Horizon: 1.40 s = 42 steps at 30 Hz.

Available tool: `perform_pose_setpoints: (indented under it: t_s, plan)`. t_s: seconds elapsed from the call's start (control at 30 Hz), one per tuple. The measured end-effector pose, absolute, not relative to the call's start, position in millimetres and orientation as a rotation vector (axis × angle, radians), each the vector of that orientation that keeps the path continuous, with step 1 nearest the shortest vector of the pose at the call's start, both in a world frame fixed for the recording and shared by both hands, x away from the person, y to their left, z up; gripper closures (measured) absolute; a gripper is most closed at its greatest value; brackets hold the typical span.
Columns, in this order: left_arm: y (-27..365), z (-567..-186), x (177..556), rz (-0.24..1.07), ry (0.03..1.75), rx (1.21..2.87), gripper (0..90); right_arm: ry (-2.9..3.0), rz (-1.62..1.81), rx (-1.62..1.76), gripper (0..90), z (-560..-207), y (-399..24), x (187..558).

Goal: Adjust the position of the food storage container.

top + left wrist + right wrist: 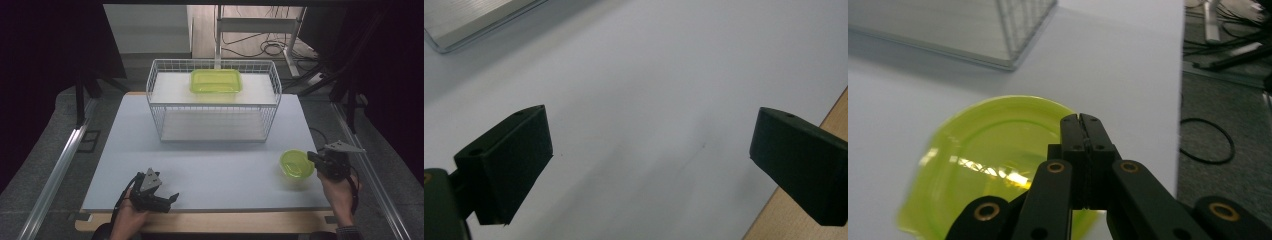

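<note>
Round yellow-green container [297,164] sits lower right of the high view, on the white tabletop [215,165], near its right edge. In the right gripper view we see the same container [993,165] lower left to centre, lid on, slightly blurred. We see the right gripper [315,157] just at the container's right rim in the high view; its jaws are pressed together, tips meeting over the container's rim in its own view [1081,120]. We can't tell if a bit of rim or lid is pinched between them. The person's right hand [340,192] holds it from the lower right.

Left gripper [170,197] rests bottom left of centre in the high view, well apart from the container, jaws spread wide over bare tabletop in its own view [651,150], nothing between them.

Upper centre, we see a white wire basket [214,100] on the tabletop, with a rectangular yellow-green container [216,81] on top of it.
</note>
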<state>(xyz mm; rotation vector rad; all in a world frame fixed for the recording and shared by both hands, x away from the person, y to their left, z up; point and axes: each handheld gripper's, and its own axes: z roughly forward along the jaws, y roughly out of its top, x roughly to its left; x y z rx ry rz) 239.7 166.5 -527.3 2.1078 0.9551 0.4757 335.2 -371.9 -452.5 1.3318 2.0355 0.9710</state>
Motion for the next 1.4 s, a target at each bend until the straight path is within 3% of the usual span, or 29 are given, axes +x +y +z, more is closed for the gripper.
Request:
perform_pose_setpoints:
  t_s: [0.23, 0.63, 1.4]
  plan:
    - [167, -528, 240, 0.474, 0.961, 2.109, 3.1, 2.011, 0.923, 1.406, 89.4, -464, -392, 340]
    - [167, -528, 240, 0.474, 0.964, 2.112, 3.2, 2.065, 0.889, 1.418, 89.4, -471, -387, 341]
    - [167, -528, 240, 0.471, 0.966, 2.121, 3.2, 2.226, 0.924, 1.356, 89.4, -475, -343, 335]
